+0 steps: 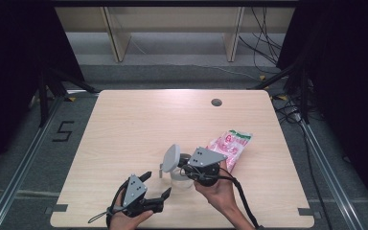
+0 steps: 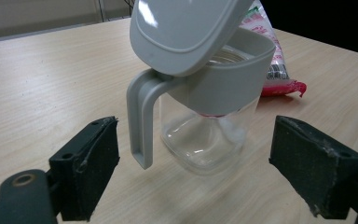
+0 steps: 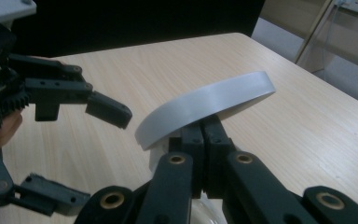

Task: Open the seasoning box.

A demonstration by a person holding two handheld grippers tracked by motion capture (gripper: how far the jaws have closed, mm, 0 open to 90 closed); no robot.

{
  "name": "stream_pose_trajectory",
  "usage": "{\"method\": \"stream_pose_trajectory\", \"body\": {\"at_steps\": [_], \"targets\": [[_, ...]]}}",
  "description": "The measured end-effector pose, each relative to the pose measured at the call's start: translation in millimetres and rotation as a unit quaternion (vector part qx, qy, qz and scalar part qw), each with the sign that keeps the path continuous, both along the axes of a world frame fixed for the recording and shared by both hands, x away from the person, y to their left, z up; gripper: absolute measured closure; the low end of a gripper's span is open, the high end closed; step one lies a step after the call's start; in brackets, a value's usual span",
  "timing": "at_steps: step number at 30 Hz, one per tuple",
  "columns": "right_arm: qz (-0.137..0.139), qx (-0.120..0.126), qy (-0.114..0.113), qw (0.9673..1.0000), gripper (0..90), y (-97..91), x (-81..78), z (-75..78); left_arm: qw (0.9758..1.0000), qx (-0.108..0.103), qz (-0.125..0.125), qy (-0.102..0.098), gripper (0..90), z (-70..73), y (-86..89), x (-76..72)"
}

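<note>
Looking down from the high view, a small clear plastic jar with a grey collar, handle and hinged grey lid point(image 1: 178, 168) stood on the pale wooden bench point(image 1: 139, 124), near its front edge. The right tool point(image 1: 188, 168) met the jar at its top, while the left tool point(image 1: 155, 184) lay just beside the jar, released, with its jaws spread wide and nothing between them. A pink and white printed packet point(image 1: 232, 146) lay on the bench behind the right hand.

In the left gripper view, the jar point(image 2: 205, 135) stood upright between and beyond the two black pads point(image 2: 91, 163), apart from both. Its lid point(image 2: 182, 32) was tipped up on its hinge, and the grey handle point(image 2: 140, 121) hung down the near side. The walls looked thin, clear and smooth, and the jar seemed almost empty: probably light, rigid, rather slippery and easy to tip. The grey collar or the handle seemed the surest places to take hold.

In the right gripper view, the right tool point(image 3: 204, 140) was clenched, its jaws pressed together just under the lid's curved grey edge point(image 3: 205, 105). Whether they pinched that edge or merely propped it could not be told. The left tool point(image 3: 74, 140) stood open nearby.
</note>
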State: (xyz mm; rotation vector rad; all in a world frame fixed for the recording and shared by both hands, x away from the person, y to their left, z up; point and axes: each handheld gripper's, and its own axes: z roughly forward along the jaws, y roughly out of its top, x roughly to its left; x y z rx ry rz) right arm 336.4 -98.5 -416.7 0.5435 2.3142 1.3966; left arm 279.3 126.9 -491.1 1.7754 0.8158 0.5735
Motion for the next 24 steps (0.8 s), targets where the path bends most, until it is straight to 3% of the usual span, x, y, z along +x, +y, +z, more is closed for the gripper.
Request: {"method": "stream_pose_trajectory", "body": {"at_steps": [2, 3, 4, 7, 8, 9, 10, 11, 13, 14, 15, 16, 17, 19, 20, 22, 24], "targets": [[0.005, 0.0, -0.001, 1.0, 90.0, 4.0, -0.2, 0.4, 1.0, 0.003, 0.0, 0.0, 14.7, -0.5, 0.5, -0.6], [0.006, 0.0, 0.001, 1.0, 90.0, 6.1, -0.3, 0.5, 0.9999, -0.011, 0.005, 0.004, 14.7, -2.0, -0.9, -2.4], [0.01, -0.003, 0.0, 0.9999, 90.0, 8.4, 0.2, 0.9, 0.9999, 0.002, -0.003, -0.009, 14.7, -1.1, 0.7, -1.0], [0.014, -0.003, -0.001, 0.9999, 90.0, 13.3, -0.7, 1.0, 1.0, -0.008, 0.001, 0.001, 14.7, -3.3, -0.6, -4.6], [0.017, -0.002, -0.003, 0.9999, 90.0, 15.2, -0.9, 0.7, 1.0, 0.004, -0.002, -0.005, 14.7, -3.5, 1.4, -3.6], [0.01, -0.002, 0.005, 0.9999, 90.0, 15.7, -2.4, 0.7, 1.0, -0.004, 0.001, -0.002, 14.7, -4.1, 0.7, -4.4], [0.009, -0.002, 0.004, 0.9999, 90.0, 15.6, -2.4, 0.6, 0.9999, 0.009, -0.006, -0.013, 14.7, -3.7, 2.9, -3.5], [0.01, -0.002, 0.002, 1.0, 90.0, 14.9, -2.0, 0.7, 0.9999, -0.013, -0.002, -0.008, 14.7, -5.4, 0.9, -4.9], [0.015, -0.002, 0.002, 0.9999, 89.9, 12.5, -0.9, 1.5, 0.9999, -0.012, -0.001, -0.006, 14.8, -5.0, 1.9, -5.6], [0.012, 0.0, 0.0, 0.9999, 89.7, 11.3, -0.7, 2.0, 0.9998, -0.006, 0.0, -0.018, 14.8, -4.7, 3.0, -3.8], [0.009, 0.004, 0.001, 0.9999, 89.1, 9.4, -0.3, 3.1, 0.9998, -0.002, 0.001, -0.021, 14.8, -4.6, 3.3, -3.7], [0.007, 0.005, 0.001, 1.0, 88.3, 7.6, -0.1, 4.0, 0.9997, -0.013, -0.001, -0.019, 14.8, -5.9, 1.4, -4.2], [0.001, 0.007, 0.004, 1.0, 86.9, 4.1, -0.8, 5.4, 0.9998, -0.002, -0.004, -0.018, 14.8, -5.3, 1.8, -4.6], [-0.002, 0.004, 0.0, 1.0, 84.1, -3.2, 0.1, 6.2, 0.9998, -0.01, -0.003, -0.015, 14.8, -6.9, -0.9, -4.7], [-0.01, 0.008, -0.002, 0.9999, 82.1, -8.1, 0.7, 5.9, 0.9999, 0.003, -0.004, -0.015, 14.8, -6.5, -0.7, -4.9], [-0.038, 0.008, -0.008, 0.9992, 77.0, -25.1, 2.5, 4.9, 0.9998, 0.006, -0.007, -0.017, 14.9, -7.2, -2.7, -5.6], [-0.05, 0.006, -0.006, 0.9987, 73.0, -35.4, 2.8, 4.3, 0.9999, -0.008, -0.001, -0.008, 14.9, -9.4, -6.3, -6.8]]}}
